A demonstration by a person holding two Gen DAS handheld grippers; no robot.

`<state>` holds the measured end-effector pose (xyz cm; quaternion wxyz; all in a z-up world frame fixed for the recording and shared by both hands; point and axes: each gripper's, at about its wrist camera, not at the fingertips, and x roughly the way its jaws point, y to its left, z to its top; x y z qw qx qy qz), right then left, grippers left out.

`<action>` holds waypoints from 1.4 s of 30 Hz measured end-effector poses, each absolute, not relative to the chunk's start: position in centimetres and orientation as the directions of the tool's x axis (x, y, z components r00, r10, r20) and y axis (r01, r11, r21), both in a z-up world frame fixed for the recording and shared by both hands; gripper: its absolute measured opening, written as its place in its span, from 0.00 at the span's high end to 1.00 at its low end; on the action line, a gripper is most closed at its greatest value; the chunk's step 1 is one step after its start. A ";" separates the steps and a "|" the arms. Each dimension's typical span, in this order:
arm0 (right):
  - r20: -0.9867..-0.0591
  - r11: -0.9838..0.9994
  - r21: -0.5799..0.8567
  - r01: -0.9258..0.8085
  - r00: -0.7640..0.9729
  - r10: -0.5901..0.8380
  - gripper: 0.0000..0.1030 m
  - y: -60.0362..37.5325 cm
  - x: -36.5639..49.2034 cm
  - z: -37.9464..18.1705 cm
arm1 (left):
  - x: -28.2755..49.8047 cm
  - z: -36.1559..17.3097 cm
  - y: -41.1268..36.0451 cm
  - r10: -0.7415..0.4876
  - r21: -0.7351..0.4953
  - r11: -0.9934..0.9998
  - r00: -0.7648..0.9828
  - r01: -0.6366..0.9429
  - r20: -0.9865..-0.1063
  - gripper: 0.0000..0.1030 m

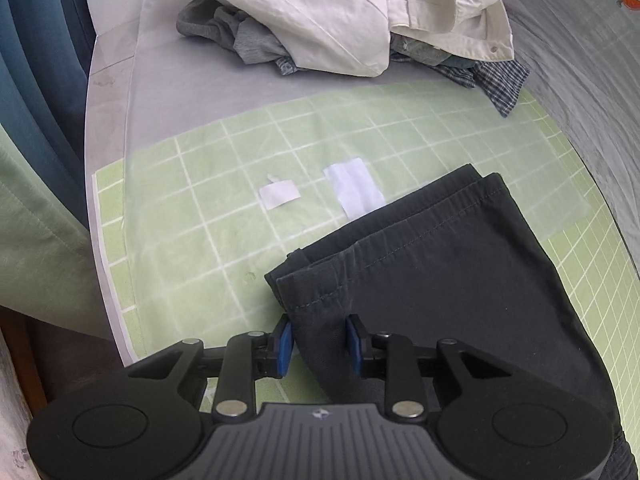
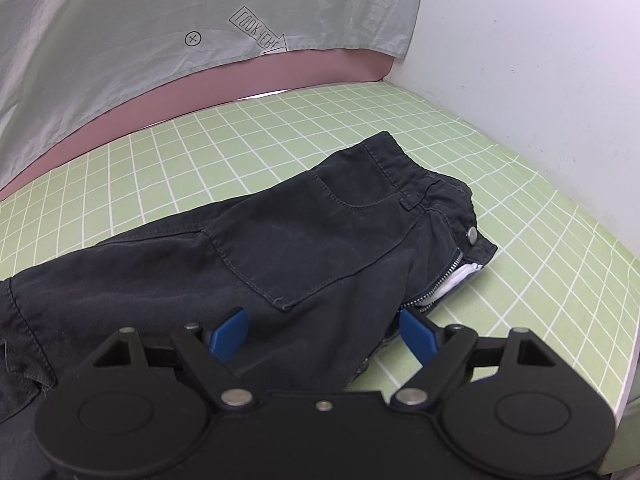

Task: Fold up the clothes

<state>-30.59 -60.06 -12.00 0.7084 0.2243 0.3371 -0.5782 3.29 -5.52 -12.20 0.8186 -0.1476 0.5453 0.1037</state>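
Note:
Dark grey trousers (image 1: pixel 440 272) lie folded lengthwise on the green grid mat (image 1: pixel 208 216). In the left wrist view the hems point away from me. My left gripper (image 1: pixel 320 340) has its blue pads on either side of a fold of the leg cloth near the hem and is shut on it. In the right wrist view the waist end of the trousers (image 2: pixel 300 248) shows, with pocket, snap button and open zip. My right gripper (image 2: pixel 324 332) is wide open, its pads spread over the trousers just below the pocket, holding nothing.
A pile of unfolded clothes (image 1: pixel 340 20), white, grey and checked, lies at the far end of the table. Two white paper labels (image 1: pixel 352 192) lie on the mat. A curtain (image 1: pixel 36 160) hangs at left. A white wall (image 2: pixel 540 80) borders the mat on the right.

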 end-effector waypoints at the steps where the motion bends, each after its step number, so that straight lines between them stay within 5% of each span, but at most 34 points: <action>1: -0.737 0.232 -0.072 0.970 0.105 -0.668 0.19 -60.0 -30.6 -12.0 | 3.3 -11.8 -5.8 0.009 -0.125 0.941 0.390 -0.316 -0.921 0.82; 3: -0.737 0.236 -0.072 0.969 0.108 -0.667 0.19 -59.8 -30.6 -12.0 | 3.2 -11.1 -6.1 -0.004 -0.132 0.947 0.401 -0.292 -0.916 0.91; 10: -0.735 0.274 -0.081 0.958 0.128 -0.666 0.19 -58.3 -30.5 -11.4 | 3.4 -7.6 -6.1 -0.092 -0.206 0.952 0.433 -0.226 -0.897 0.91; 16: -0.738 0.315 -0.093 0.944 0.147 -0.658 0.19 -55.0 -30.6 -11.0 | 4.1 -9.9 -4.4 -0.203 -0.332 0.914 0.446 -0.232 -0.872 0.97; 21: -0.744 0.349 -0.106 0.931 0.159 -0.649 0.19 -52.0 -30.7 -10.8 | 3.9 -6.6 -4.0 -0.344 -0.491 0.866 0.601 -0.095 -0.722 0.97; 29: -0.761 0.398 -0.115 0.910 0.176 -0.624 0.19 -47.0 -30.3 -11.4 | 3.8 -13.9 -2.6 -0.217 -0.318 0.934 0.448 -0.164 -0.867 0.96; 37: -0.776 0.415 -0.105 0.904 0.186 -0.603 0.19 -43.7 -29.7 -12.2 | 2.4 -12.4 -0.1 -0.309 -0.411 0.901 0.461 -0.138 -0.832 0.96; 42: -0.779 0.408 -0.096 0.908 0.186 -0.599 0.19 -43.0 -29.5 -12.4 | 2.3 -14.5 -0.8 -0.236 -0.307 0.944 0.408 -0.117 -0.882 0.90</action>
